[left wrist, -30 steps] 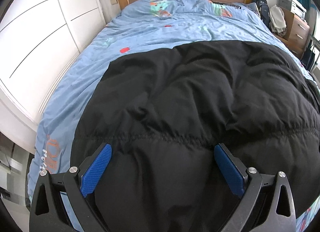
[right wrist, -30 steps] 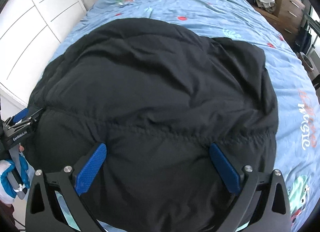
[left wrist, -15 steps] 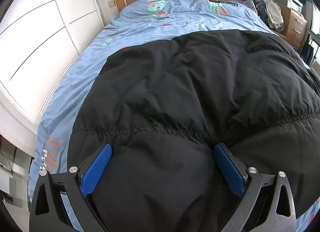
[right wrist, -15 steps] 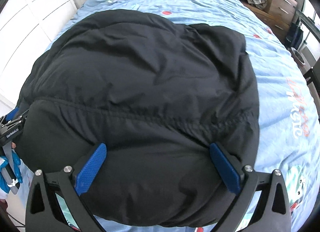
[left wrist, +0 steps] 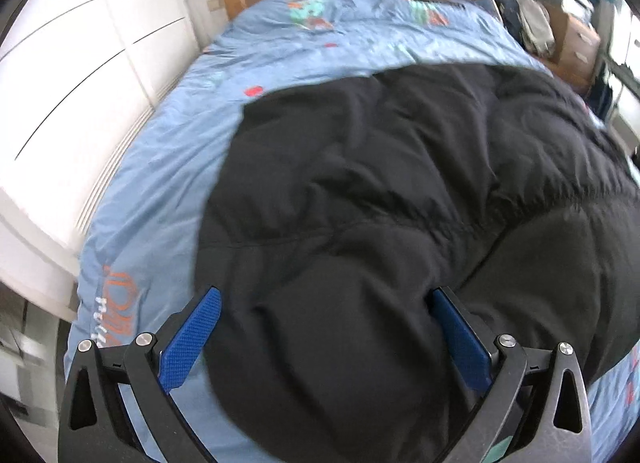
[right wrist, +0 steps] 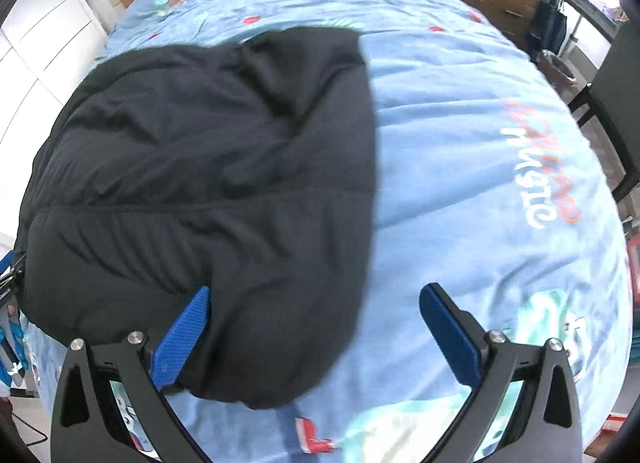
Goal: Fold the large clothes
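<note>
Looks mostly folded already: the black puffer jacket (left wrist: 400, 203) sits bunched into a compact pad on the bed (right wrist: 480, 143), both hand-held grippers (left wrist: 324, 339) (right wrist: 316, 335) spread apart holding nothing, maybe one tidy-up left.

Bright daylight, motion blur throughout, fisheye bending at edges.

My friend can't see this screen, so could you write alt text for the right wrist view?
A puffy black quilted jacket lies on a light blue cartoon-print bedspread. The open right gripper with blue pads hovers over the jacket's right edge.
</note>
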Motion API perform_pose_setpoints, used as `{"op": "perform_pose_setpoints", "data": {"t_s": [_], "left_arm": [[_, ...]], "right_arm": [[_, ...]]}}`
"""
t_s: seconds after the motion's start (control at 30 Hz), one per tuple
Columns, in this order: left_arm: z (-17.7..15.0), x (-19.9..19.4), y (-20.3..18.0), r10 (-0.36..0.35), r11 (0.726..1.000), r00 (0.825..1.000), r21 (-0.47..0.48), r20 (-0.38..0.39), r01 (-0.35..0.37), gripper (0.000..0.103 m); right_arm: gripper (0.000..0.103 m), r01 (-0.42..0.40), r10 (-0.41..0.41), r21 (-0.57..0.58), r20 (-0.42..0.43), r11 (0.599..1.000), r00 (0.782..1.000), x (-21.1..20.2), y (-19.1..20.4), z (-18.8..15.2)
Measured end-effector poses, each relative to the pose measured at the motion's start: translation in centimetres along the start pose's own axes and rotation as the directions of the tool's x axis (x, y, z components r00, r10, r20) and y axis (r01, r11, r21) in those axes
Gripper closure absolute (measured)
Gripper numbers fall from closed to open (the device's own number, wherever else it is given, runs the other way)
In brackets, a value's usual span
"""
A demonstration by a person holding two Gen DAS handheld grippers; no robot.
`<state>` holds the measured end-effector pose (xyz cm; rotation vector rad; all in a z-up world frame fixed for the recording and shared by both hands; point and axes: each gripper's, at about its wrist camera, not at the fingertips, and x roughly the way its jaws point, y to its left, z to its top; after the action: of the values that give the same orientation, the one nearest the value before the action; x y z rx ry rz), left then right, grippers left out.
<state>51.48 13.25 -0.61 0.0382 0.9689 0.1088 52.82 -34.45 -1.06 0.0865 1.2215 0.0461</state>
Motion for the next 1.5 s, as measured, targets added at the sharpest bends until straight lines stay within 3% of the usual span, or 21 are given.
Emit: {"op": "perform_pose_setpoints", "data": {"t_s": [0.23, 0.3, 0.43, 0.63, 0.83, 0.93, 1.07, 1.43, 1.5], "left_arm": [[1.5, -0.4, 4.0, -0.112, 0.988, 0.994, -0.105, -0.018, 0.109, 0.001], [2.1, 0.2, 5.2, -0.153, 0.977, 0.988, -0.154, -0.024, 0.148, 0.001], [2.7, 3.2, 8.1, -0.264, 0.929, 0.962, -0.284, -0.062, 0.237, 0.001], [2.6, 8.4, 10.5, -0.433, 0.856, 0.890, -0.377, -0.145, 0.355, 0.001], [2.8, 13.3, 9.9, -0.566, 0.784, 0.803, -0.425, -0.187, 0.453, 0.001], [2.5, 14.6, 9.7, -0.613, 0.743, 0.771, -0.456, -0.172, 0.489, 0.001], [1.3, 15.4, 10.0, -0.677, 0.673, 0.725, -0.511, -0.131, 0.536, 0.001], [-1.2, 14.2, 9.0, -0.767, 0.531, 0.637, -0.625, -0.069, 0.572, 0.001], [-1.5, 13.7, 8.7, -0.767, 0.527, 0.639, -0.627, -0.060, 0.574, 0.001]], "right_arm": [[0.000, -0.039, 0.036, 0.065, 0.035, 0.997, 0.999, -1.2, -3.2, 3.0], [0.000, -0.095, 0.092, 0.096, 0.038, 0.991, 0.995, -0.7, -3.5, 4.3], [0.000, -0.198, 0.198, 0.160, 0.013, 0.967, 0.980, 1.9, -3.9, 6.2], [0.000, -0.278, 0.299, 0.222, -0.064, 0.935, 0.952, 7.4, -3.8, 6.3], [0.000, -0.426, 0.470, 0.286, -0.104, 0.858, 0.877, 12.5, -3.8, 6.4], [0.000, -0.493, 0.548, 0.315, -0.114, 0.811, 0.829, 14.4, -3.8, 6.2], [0.000, -0.536, 0.586, 0.297, -0.113, 0.790, 0.802, 15.6, -3.6, 6.1], [0.000, -0.545, 0.582, 0.275, -0.074, 0.793, 0.810, 15.8, -2.6, 4.8], [0.000, -0.530, 0.567, 0.259, -0.095, 0.808, 0.818, 15.4, -2.1, 4.9]]}}
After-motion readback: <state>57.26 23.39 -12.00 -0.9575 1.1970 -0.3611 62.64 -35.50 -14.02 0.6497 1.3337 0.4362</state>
